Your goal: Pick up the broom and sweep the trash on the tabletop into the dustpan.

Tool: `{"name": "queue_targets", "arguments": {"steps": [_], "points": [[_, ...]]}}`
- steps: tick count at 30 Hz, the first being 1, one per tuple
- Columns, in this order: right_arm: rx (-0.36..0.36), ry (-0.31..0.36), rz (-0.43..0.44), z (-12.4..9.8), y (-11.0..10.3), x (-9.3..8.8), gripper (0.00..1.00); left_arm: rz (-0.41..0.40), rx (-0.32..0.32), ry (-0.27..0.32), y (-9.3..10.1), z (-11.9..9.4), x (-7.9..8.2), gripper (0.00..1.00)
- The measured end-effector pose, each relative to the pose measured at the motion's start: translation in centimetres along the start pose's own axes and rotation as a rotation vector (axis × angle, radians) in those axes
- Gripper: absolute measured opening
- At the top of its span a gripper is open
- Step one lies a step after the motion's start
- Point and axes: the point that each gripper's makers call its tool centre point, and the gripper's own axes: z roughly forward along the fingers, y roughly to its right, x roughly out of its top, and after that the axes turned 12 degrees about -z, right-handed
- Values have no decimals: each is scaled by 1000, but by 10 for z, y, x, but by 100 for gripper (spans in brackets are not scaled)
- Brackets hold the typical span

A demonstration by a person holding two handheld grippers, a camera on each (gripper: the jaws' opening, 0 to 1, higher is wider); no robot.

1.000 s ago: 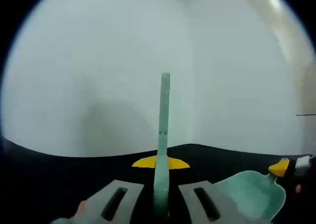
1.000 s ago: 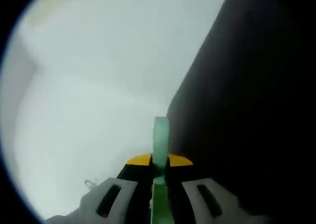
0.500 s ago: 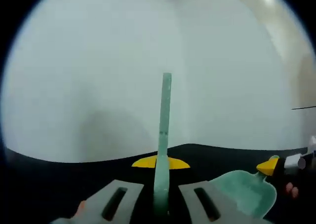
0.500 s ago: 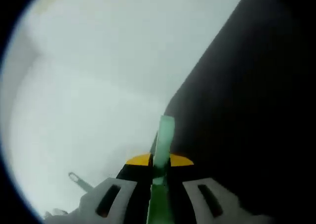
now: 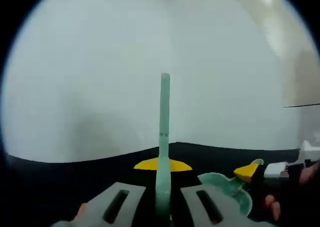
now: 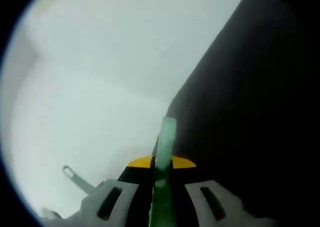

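Observation:
My left gripper (image 5: pixel 162 199) is shut on a thin pale-green broom handle (image 5: pixel 164 122) that rises straight up between its jaws. In the right gripper view the handle's looped end (image 6: pixel 70 174) pokes in at the lower left. The green dustpan (image 5: pixel 227 189) sits low on the right of the left gripper view, over the black tabletop (image 5: pixel 75 174), held by my right gripper (image 5: pixel 280 174) with a person's fingers around it. In the right gripper view my right gripper (image 6: pixel 159 194) is shut on the dustpan (image 6: pixel 165 137), which I see edge-on as a narrow green strip.
A white wall (image 5: pixel 100 62) stands behind the black tabletop. In the right gripper view the dark tabletop (image 6: pixel 250 112) takes up the right side and the white wall (image 6: pixel 100 77) the left. A beige strip (image 5: pixel 295 42) runs down the wall at the upper right.
The dustpan and the right gripper have moved left, closer to my left gripper. The broom handle's looped end has come further into the right gripper view.

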Motion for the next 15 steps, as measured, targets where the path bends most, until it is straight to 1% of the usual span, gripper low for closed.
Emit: {"name": "queue_targets", "arguments": {"steps": [1, 4, 5, 6, 8, 9, 12, 15], "points": [[0, 0, 1, 0, 0, 0, 13, -9, -9, 6, 4, -1, 1, 0], [2, 0, 1, 0, 0, 0, 13, -93, -83, 28, 26, -3, 7, 0], [4, -1, 4, 0, 0, 0, 13, -94, -89, 27, 28, -4, 9, 0], [1, -1, 6, 5, 2, 1, 13, -94, -90, 37, 27, -5, 14, 0], [4, -3, 10, 12, 4, 3, 13, -91, -87, 83, 22, -7, 28, 0], [7, -5, 14, 13, 4, 3, 13, -117, -94, 99, 18, -8, 35, 0], [13, -9, 23, 11, 3, 3, 13, -131, -73, 112, -1, -15, 49, 0], [15, -12, 29, 12, 3, 2, 13, -139, -53, 122, -18, -27, 61, 0]]}}
